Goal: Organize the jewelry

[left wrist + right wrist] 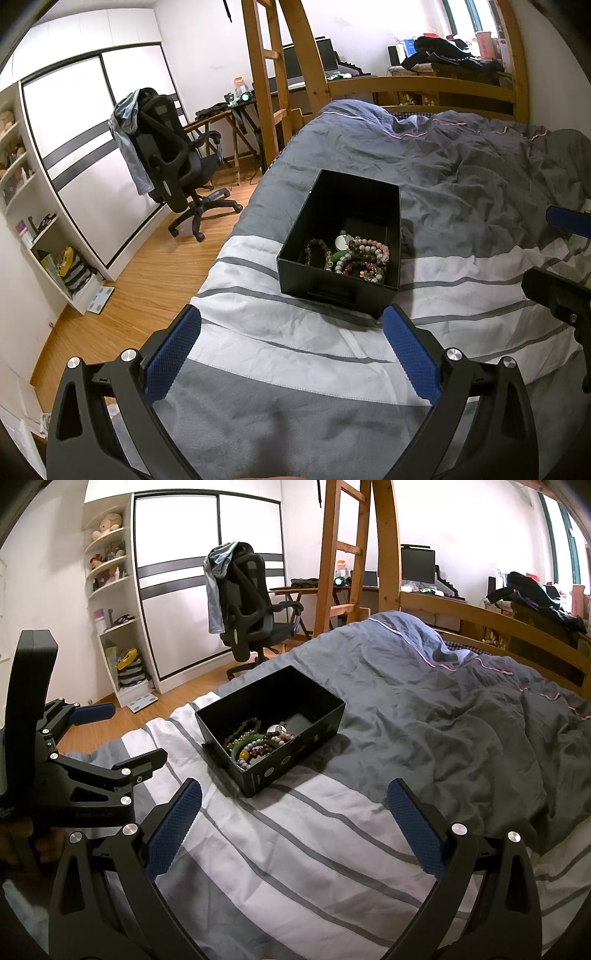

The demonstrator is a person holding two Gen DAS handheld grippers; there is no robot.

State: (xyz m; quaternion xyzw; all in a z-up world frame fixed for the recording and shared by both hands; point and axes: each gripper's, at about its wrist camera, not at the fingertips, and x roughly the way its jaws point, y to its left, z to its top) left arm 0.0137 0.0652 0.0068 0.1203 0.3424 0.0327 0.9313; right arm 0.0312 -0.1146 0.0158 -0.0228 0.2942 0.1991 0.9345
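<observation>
My left claw (291, 354) and right claw (293, 829) both hang spread wide and empty over the striped bed cover (295, 369). The beaded bracelets (351, 258) lie heaped together at the near end of the open black box (332, 206) on the bed. That fits jewelry gathered in, or a tangle awaiting sorting; I cannot tell which.
</observation>
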